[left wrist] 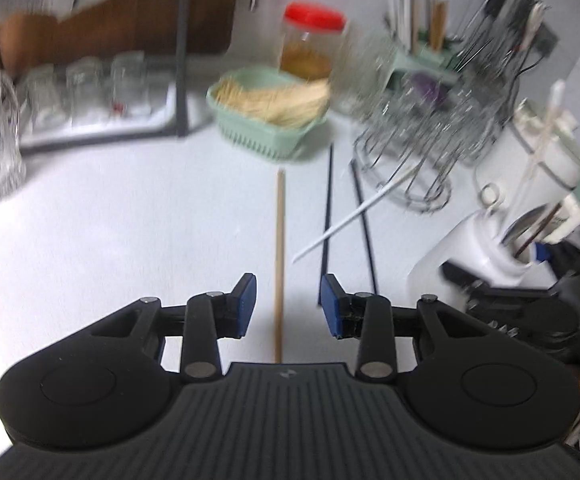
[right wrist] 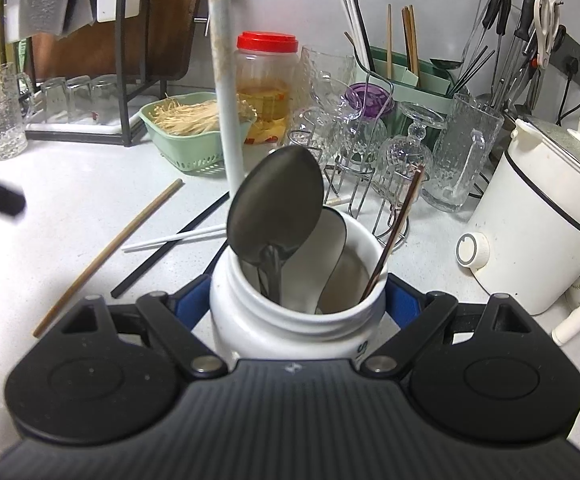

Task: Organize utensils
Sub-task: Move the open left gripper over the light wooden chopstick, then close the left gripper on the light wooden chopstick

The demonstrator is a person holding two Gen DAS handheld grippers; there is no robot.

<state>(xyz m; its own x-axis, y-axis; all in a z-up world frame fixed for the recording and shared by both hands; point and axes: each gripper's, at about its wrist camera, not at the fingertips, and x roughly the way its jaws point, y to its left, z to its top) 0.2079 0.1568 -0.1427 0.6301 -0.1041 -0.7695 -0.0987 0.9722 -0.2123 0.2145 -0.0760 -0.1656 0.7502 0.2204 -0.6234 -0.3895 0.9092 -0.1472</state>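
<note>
Matte black plastic left tongs [left wrist: 288, 304] and right tongs [right wrist: 296, 300]: ribbed bodies, round side discs, silver pivot screws, blue rubber pads [left wrist: 248, 304] on angled linkage arms.

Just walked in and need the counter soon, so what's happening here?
A person is sorting utensils with two handheld claws. The right claw grips a white jar holding spoons. The left claw is open over a wooden chopstick lying on the counter, not yet gripping it. Black chopsticks and a white one lie loose nearby.
</note>
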